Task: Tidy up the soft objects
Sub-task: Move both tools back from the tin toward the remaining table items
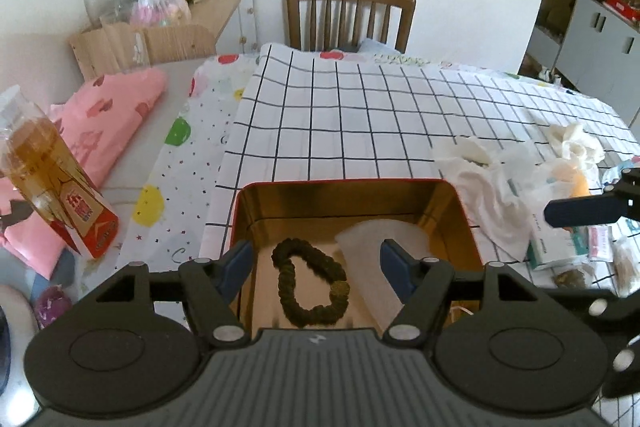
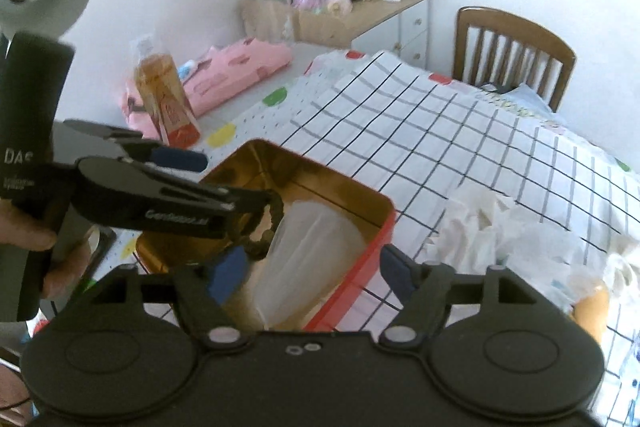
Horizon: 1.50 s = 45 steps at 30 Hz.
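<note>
Hovering over red tin at lower centre of left wrist view, left gripper with jaws released and nothing between the pads; dark scrunchie lying loose on the tin floor just beside a pale folded cloth. Right gripper likewise spread and empty above the tin's near corner, lower centre of right wrist view. Judged as drop-off step done for these two pieces; next, crossing to crumpled white cloths at right of frame, lowering wide jaws onto one fold, pinching enough fabric to lift clear.
</note>
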Motion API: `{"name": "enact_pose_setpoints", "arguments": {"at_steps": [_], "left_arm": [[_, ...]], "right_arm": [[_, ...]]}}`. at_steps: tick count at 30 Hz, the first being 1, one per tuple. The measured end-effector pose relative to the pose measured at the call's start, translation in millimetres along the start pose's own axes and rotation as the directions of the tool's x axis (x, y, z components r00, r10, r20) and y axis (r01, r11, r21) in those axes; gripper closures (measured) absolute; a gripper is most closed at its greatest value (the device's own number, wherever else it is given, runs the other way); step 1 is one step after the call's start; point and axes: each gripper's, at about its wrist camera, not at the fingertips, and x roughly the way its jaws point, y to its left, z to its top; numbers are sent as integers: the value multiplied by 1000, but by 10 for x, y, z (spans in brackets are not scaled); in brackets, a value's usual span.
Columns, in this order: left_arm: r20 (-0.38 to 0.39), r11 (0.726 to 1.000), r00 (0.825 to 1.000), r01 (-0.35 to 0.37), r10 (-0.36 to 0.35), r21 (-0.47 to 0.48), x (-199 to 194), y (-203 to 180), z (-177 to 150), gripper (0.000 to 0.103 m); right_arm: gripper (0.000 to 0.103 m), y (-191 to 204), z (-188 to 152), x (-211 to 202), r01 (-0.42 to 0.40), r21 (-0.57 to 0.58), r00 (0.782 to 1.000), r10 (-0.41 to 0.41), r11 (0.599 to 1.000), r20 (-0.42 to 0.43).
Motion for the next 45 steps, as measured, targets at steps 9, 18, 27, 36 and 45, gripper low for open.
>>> {"name": "enact_pose_setpoints", "arguments": {"at_steps": [9, 18, 27, 36, 45], "left_arm": [[62, 999, 997, 34, -36, 31, -359, -145, -58, 26], [124, 996, 990, 64, -72, 65, -646, -417, -107, 17], [160, 985, 974, 150, -163, 90, -806, -807, -207, 1], [142, 974, 966, 206, -218, 97, -684, -1262, -241, 0], [41, 952, 960, 269, -277, 149, -327, -1771, -347, 0]], "right_arm": [[19, -70, -189, -526, 17, 71, 994, -25, 997, 108], [7, -231, -493, -1052, 53, 137, 973, -82, 989, 216], [1, -509, -969, -1438, 119, 217, 955, -172, 969, 242], [1, -808, -1374, -1612, 218, 265, 936, -278, 939, 214], [4, -1241, -1631, -1452, 302, 304, 930, -350, 903, 114]]}}
